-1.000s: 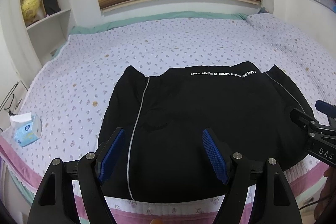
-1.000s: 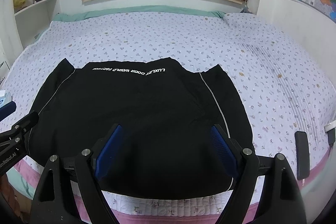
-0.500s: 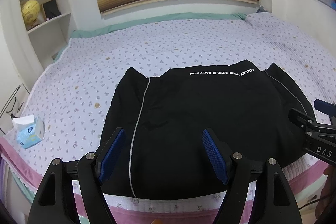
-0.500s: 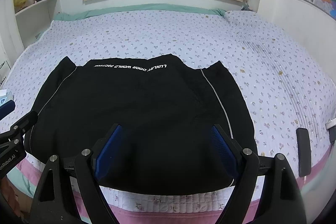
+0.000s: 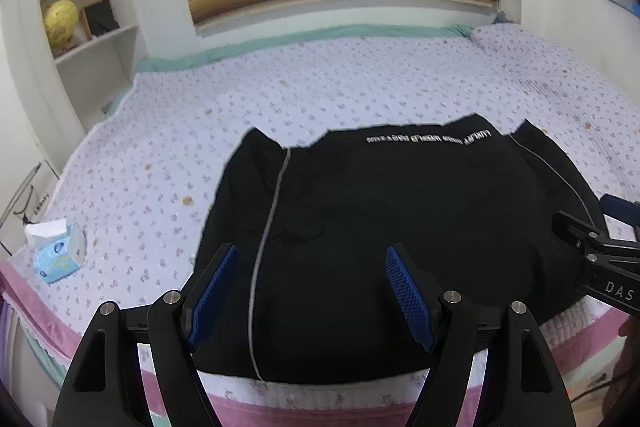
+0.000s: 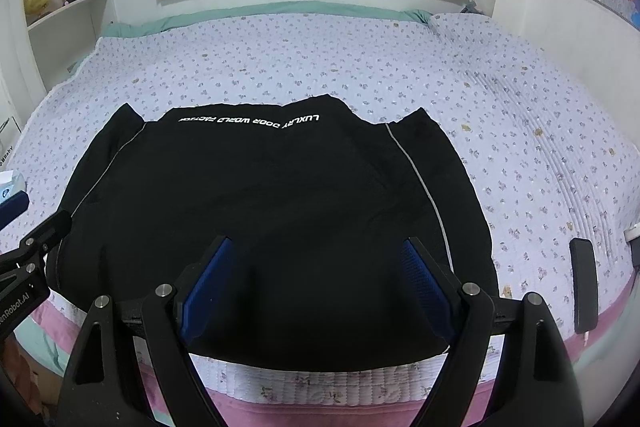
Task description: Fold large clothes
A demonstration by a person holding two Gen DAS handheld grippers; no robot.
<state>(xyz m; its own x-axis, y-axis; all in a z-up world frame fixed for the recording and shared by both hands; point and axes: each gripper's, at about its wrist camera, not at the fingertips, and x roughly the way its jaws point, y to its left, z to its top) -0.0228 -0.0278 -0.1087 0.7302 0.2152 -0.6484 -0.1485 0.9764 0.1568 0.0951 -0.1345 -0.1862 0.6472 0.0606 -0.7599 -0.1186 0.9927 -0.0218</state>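
A smooth black jacket with thin grey piping [image 6: 280, 219] lies flat on the quilted floral bed [image 6: 520, 147]; left tool [image 5: 312, 291] and right tool [image 6: 316, 283] gape apart above it, empty.

Left gripper [image 5: 312, 297]: matte black angular arms with triangular cut-outs; round silver screw heads at the pivots; blue pads [image 5: 408, 301] with a fine knurled grid on the inner finger faces; right gripper [image 6: 316, 293]: same build and colours; white lettering "DAS" on its black side; partial white lettering "enRobot.AI" on the left unit's side.
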